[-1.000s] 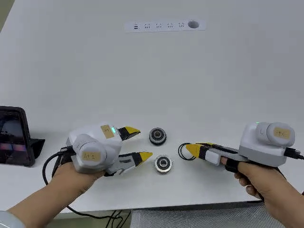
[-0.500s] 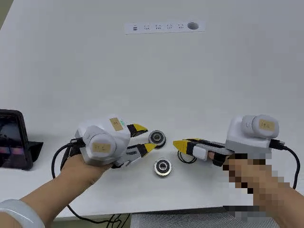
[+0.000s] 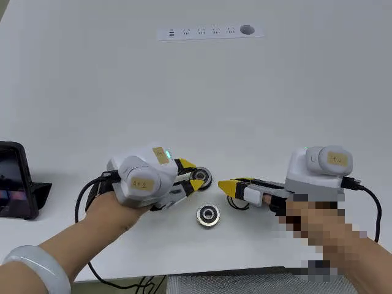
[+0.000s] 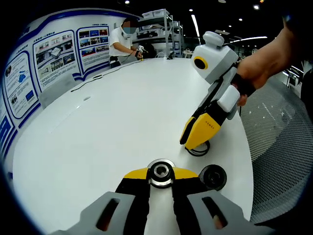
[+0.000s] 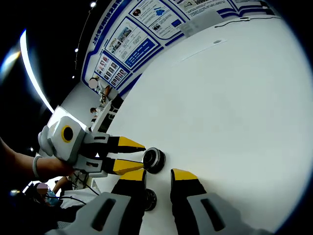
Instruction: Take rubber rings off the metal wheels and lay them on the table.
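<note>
Metal wheel [image 4: 161, 172] lies straight ahead at my left claw's [image 3: 192, 174] parted tips, ungripped; the released right claw [image 3: 229, 187] sits farther off.

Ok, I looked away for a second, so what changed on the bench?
The left gripper moved up to the far wheel, its jaws narrowing around it. The right gripper slid left over the loose ring. The near wheel and ring stayed put.

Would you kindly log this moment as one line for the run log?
left gripper open, tips at far wheel | right gripper open, tips by loose ring | near wheel on table
</note>
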